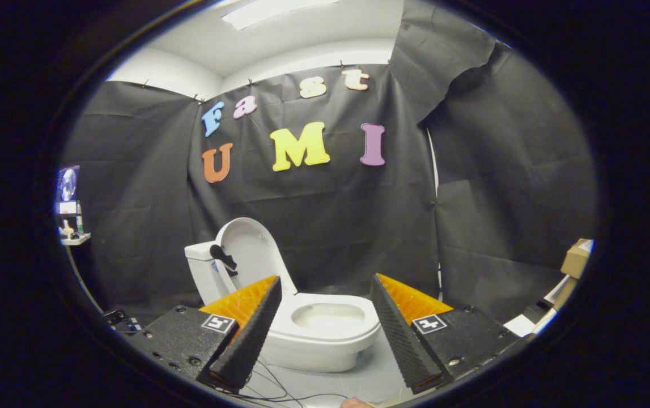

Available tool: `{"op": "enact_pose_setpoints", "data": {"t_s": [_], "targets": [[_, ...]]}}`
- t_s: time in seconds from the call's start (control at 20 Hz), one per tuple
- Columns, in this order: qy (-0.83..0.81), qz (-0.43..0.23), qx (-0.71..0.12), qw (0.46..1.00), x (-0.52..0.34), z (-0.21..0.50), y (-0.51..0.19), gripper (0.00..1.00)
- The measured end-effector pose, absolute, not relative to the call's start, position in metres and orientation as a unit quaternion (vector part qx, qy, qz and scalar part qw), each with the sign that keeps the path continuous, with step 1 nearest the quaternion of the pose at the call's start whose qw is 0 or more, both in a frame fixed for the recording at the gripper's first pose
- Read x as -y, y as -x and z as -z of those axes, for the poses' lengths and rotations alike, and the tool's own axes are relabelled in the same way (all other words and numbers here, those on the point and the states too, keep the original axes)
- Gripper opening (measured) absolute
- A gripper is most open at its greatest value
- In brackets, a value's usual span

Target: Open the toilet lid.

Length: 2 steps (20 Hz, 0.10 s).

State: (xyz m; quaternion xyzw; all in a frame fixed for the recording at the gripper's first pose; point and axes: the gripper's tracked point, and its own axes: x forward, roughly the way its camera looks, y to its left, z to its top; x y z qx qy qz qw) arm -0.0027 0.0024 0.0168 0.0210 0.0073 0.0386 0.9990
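Observation:
A small white toilet [325, 331] stands on the pale floor just beyond my fingers. Its lid [251, 249] is raised upright and leans back against the white tank [203, 272], which carries a dark flush handle [224, 259]. The seat and the open bowl [327, 317] face up. My gripper [326, 283] is open, its two fingers spread wide on either side of the bowl, with nothing held between them. The left finger [248, 334] overlaps the toilet's left side in the view.
Black cloth walls close the booth behind and to the right. A small shelf with items [69, 221] hangs at the far left. A cardboard box [577, 258] sits at the right. Thin cables [279, 391] lie on the floor near the fingers.

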Motion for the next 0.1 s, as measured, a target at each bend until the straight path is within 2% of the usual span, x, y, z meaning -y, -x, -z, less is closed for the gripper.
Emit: {"op": "enact_pose_setpoints", "data": {"t_s": [0.1], "targets": [[-0.027, -0.047, -0.004, 0.999, -0.0063, -0.0157, 0.0021, 0.99]]}}
